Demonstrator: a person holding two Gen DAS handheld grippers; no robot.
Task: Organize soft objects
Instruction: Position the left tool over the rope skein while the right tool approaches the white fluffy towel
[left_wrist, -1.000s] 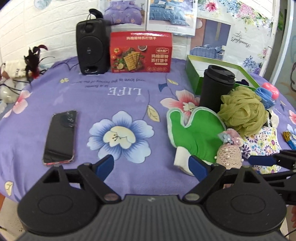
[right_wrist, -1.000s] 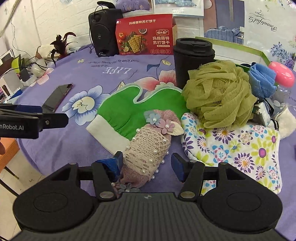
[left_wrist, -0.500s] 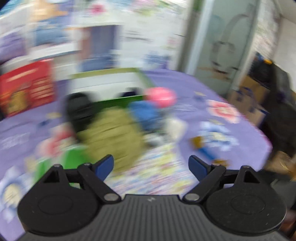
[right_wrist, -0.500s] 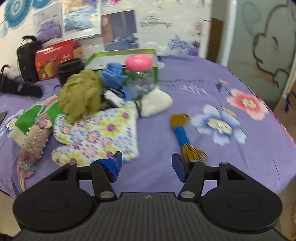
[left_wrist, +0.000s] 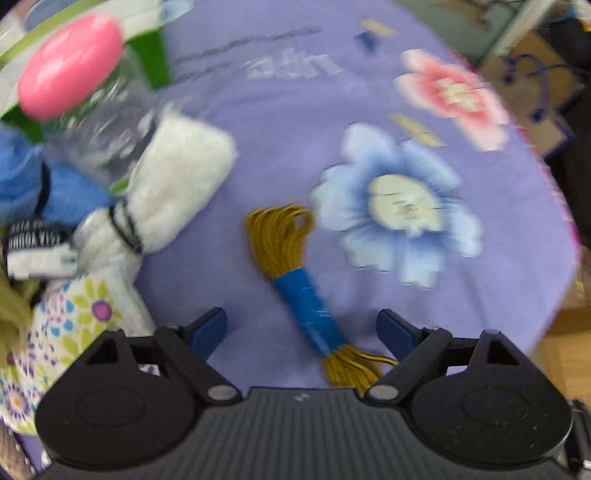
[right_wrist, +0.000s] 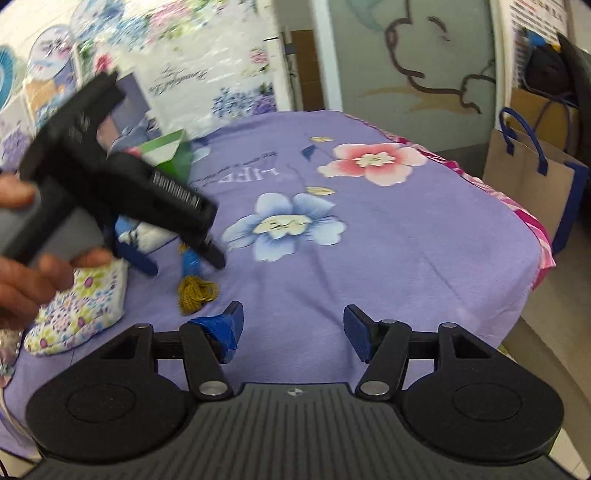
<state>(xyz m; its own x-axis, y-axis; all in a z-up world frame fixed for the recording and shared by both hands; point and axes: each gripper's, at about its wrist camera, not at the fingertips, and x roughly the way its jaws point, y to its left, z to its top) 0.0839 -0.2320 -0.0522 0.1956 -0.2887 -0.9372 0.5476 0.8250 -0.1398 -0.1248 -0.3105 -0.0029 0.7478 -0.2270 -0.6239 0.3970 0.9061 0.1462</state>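
Observation:
A skein of olive-gold thread with a blue band lies on the purple flowered cloth. My left gripper points steeply down over it, open wide, with the skein's lower end between the blue fingertips but not touching them. In the right wrist view, a hand holds the left gripper above the skein. My right gripper is open over bare cloth, with nothing between its fingers. A white fluffy roll, a blue cloth and a floral mitt lie to the left.
A clear jar with a pink lid stands before a green box at the upper left. The table's rounded edge drops off at the right, and a brown paper bag stands on the floor beyond it.
Both grippers swept from the pile on the left to the table's right end. The left one tipped down over the thread skein. The right one now faces open cloth.

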